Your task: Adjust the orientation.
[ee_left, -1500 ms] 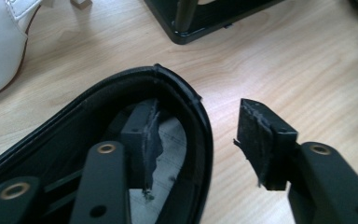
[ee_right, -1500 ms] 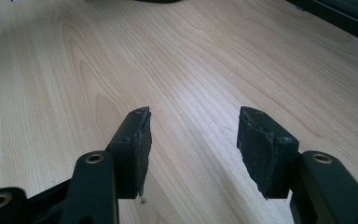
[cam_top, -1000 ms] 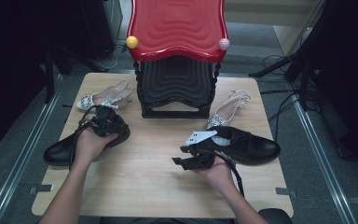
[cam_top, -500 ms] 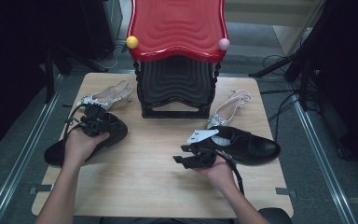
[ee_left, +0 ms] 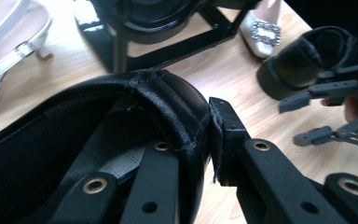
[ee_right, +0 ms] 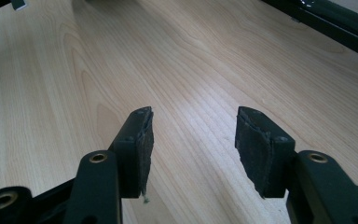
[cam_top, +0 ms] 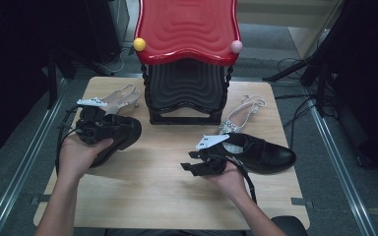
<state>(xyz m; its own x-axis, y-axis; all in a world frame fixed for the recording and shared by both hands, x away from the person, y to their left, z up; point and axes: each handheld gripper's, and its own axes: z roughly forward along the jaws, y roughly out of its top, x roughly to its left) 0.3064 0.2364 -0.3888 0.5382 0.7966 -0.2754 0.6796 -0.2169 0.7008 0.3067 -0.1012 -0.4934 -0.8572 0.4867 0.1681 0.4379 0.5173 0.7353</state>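
Since a second ago the left gripper [cam_top: 96, 129] has lifted the black shoe [cam_top: 115, 137] off the wooden table [cam_top: 147, 187], its jaws just closing on the heel rim; the toe is hidden. The right gripper [cam_top: 193, 163] hovers unclenched, empty, beside the other black shoe [cam_top: 266, 153].

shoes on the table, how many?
4. Black shoe gripped in the left tongs; black lace-up shoe at right; silver slingback heel back left; white buckled heel back right. The rack may hide more.
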